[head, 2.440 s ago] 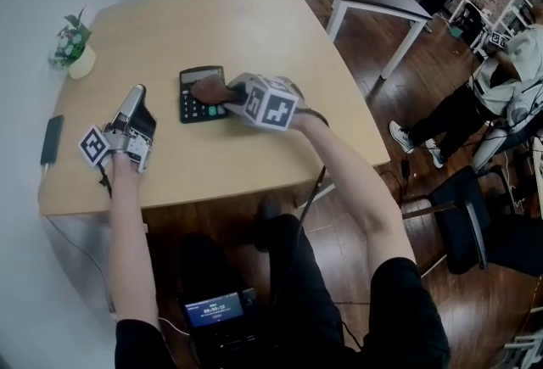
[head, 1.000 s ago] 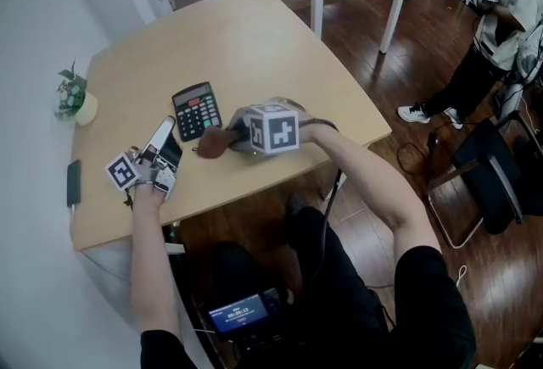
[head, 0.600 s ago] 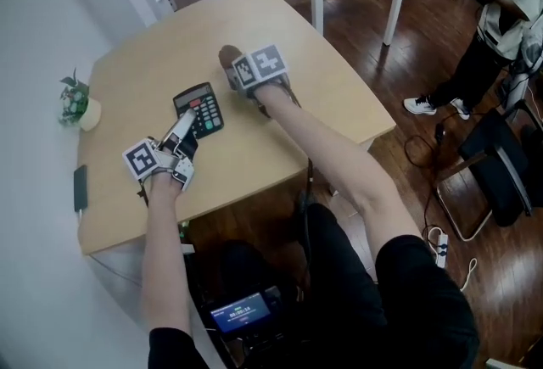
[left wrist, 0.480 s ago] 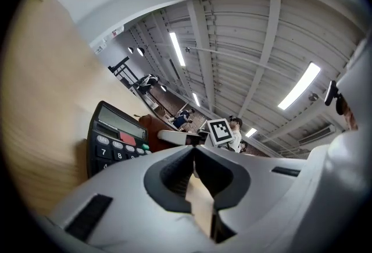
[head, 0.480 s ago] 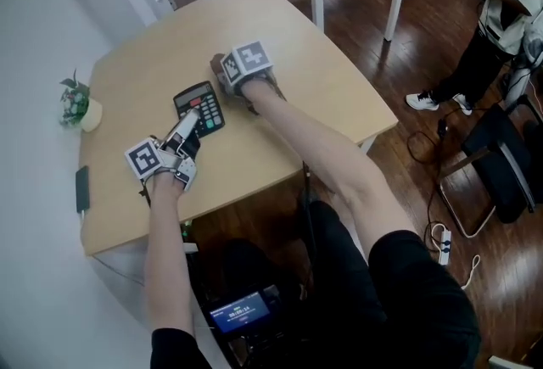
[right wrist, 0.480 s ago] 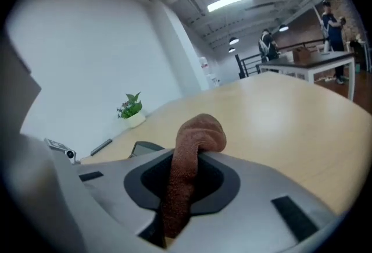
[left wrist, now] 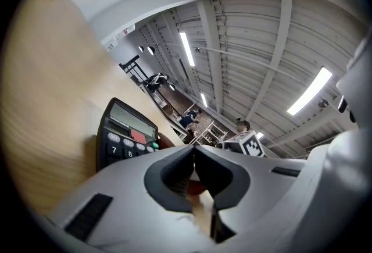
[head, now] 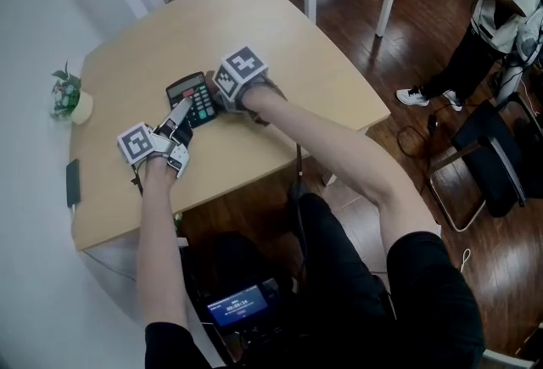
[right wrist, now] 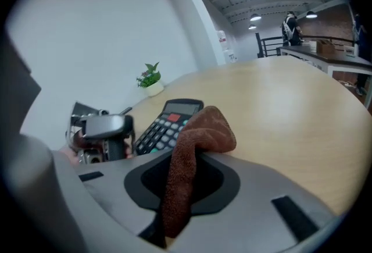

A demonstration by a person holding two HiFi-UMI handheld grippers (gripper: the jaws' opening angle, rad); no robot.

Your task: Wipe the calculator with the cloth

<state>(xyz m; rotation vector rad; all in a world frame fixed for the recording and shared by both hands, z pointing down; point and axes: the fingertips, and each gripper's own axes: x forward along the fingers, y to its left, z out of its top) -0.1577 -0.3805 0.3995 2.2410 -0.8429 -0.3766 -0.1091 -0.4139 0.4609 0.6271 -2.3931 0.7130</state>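
Calculator [head: 188, 94] lies flat, keys up, on the counter [head: 271, 19], between the two claws. Right claw [head: 222, 96] is clamped tight on the brown cloth [right wrist: 200, 129], whose bunched free end sits just at the calculator's right edge; best, I judge, to lower the fold onto the keys and drag it in even strokes towards the display. Left claw [head: 181, 113], fully closed on nothing, sits at the near edge and could brace the case against sliding.

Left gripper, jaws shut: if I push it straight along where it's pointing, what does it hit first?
Most likely the brown cloth held by the right gripper, seen just past the left gripper's tips. The calculator sits slightly left of that line. Depth is unclear.
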